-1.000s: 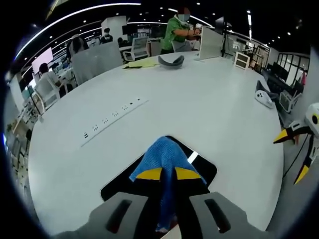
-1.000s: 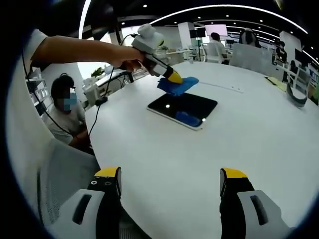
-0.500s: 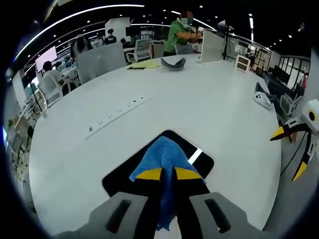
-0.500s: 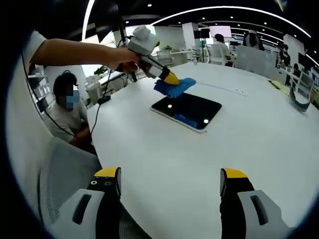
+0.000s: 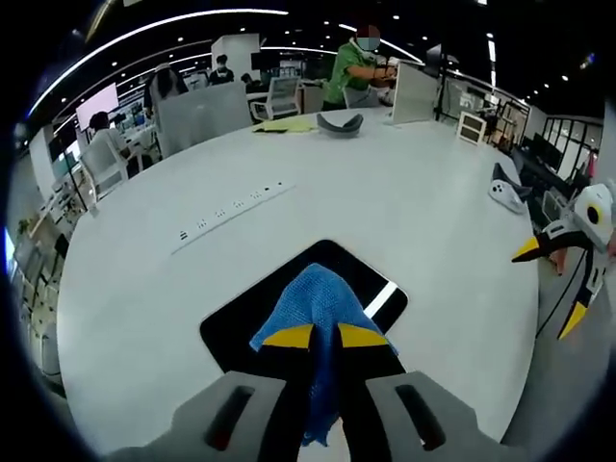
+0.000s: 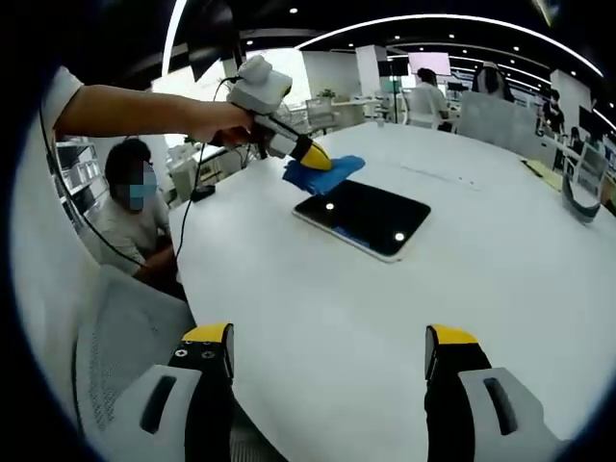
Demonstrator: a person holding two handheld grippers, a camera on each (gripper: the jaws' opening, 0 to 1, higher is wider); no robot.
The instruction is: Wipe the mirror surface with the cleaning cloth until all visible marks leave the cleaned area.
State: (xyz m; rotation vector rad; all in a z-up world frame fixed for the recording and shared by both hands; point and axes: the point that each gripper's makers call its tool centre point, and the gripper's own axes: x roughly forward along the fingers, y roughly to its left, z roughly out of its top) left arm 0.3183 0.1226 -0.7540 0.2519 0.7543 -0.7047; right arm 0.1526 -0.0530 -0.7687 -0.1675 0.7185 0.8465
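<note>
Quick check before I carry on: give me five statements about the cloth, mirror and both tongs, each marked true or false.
1. The left tongs grip the blue cloth. True.
2. The right tongs are shut on the cloth. False: they are open and hold nothing.
3. The mirror lies flat on the white table. True.
4. The cloth lies at the mirror's middle. False: it is held at one end.
5. The mirror stands upright. False: it lies flat.

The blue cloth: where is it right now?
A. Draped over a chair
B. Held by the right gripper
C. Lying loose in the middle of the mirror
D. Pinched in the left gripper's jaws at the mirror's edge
D: the blue cloth is clamped in the left gripper, at the edge of the mirror, while the right gripper hangs open, well back from it.
</note>
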